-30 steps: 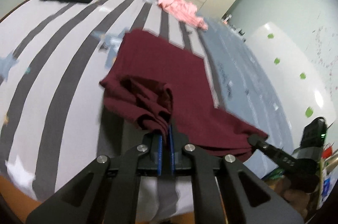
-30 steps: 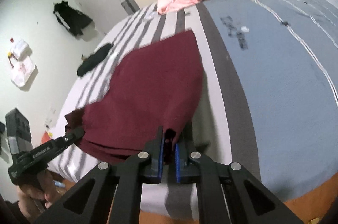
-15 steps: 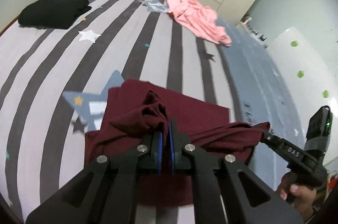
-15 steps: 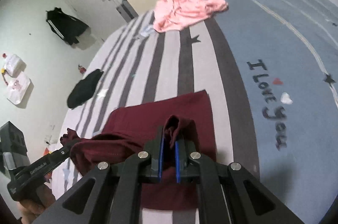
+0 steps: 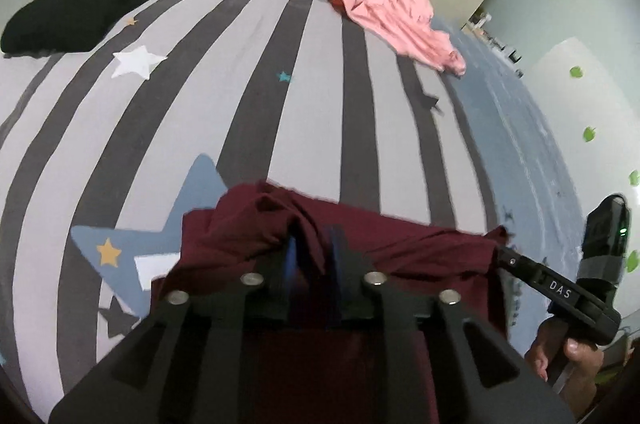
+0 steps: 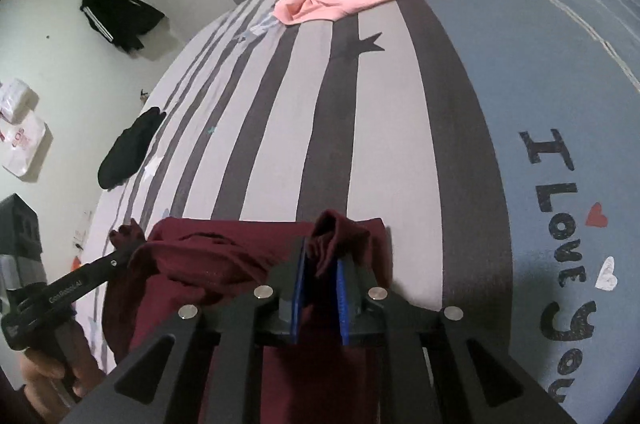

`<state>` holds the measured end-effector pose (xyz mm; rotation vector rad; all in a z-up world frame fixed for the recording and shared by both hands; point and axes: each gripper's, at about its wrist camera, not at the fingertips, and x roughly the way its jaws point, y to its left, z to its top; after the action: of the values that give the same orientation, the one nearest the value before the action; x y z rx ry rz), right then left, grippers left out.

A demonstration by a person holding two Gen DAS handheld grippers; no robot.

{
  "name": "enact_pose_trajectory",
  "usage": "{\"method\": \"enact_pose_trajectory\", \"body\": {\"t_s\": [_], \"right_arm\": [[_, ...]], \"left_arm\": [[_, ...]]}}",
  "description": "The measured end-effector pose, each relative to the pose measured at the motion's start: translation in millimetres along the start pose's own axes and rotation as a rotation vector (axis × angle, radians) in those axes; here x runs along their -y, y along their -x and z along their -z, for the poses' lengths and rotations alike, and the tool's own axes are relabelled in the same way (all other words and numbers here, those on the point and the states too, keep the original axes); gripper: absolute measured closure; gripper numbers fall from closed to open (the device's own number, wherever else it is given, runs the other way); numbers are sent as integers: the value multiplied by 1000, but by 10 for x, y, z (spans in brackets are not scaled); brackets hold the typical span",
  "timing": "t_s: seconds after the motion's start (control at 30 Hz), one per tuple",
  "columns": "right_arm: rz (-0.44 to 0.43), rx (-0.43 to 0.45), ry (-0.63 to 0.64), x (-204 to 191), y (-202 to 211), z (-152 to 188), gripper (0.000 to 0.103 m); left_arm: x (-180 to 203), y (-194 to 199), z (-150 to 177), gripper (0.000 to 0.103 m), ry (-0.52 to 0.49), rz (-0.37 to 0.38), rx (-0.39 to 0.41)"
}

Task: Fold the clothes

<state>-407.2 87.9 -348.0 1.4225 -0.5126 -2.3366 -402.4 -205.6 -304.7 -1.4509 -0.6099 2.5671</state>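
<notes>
A maroon garment [image 5: 400,244] lies doubled over at the near edge of the bed, also in the right wrist view [image 6: 224,256]. My left gripper [image 5: 314,248] has its jaws slightly apart with a bunched corner of the maroon cloth between the blue pads. My right gripper [image 6: 322,264] likewise has parted jaws with the other bunched corner sitting between them. Each gripper shows in the other's view: the right gripper [image 5: 504,252] and the left gripper [image 6: 120,254].
The bed [image 5: 256,95] has a grey-striped cover with stars and a blue side with lettering [image 6: 560,224]. A pink garment [image 5: 384,7] lies crumpled at the far end. A folded black garment [image 5: 72,11] lies far left. A black jacket [image 6: 116,15] hangs on the wall.
Both grippers carried the maroon garment's near edge forward over itself and lowered it onto the bed. Their jaws have now parted a little around the cloth.
</notes>
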Motion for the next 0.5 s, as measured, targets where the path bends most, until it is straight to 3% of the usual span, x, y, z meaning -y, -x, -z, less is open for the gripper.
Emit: {"method": "enact_pose_trajectory", "body": {"t_s": [0.03,0.1,0.13,0.27,0.33,0.4,0.5], "right_arm": [[-29,5,-41,58,29,-30,74],[-56,33,-117,186,111,-81,24],[-45,58,-148,253,170,-104,22],[52,162,-182,421,439,-188,24],[82,210,-101,292,582,-181,29],[135,240,35,10,694,-123,44],[160,243,170,-386,637,23,52]], "left_arm": [[-68,44,-43,48,39,43,10],[-196,122,-115,22,100,51,44],[-258,163,-152,21,124,28,64],[-357,375,-261,24,103,-16,156],[-199,459,-195,44,-5,-49,188],[-14,486,-103,69,-112,-67,196],[268,346,82,79,-204,-40,154]]}}
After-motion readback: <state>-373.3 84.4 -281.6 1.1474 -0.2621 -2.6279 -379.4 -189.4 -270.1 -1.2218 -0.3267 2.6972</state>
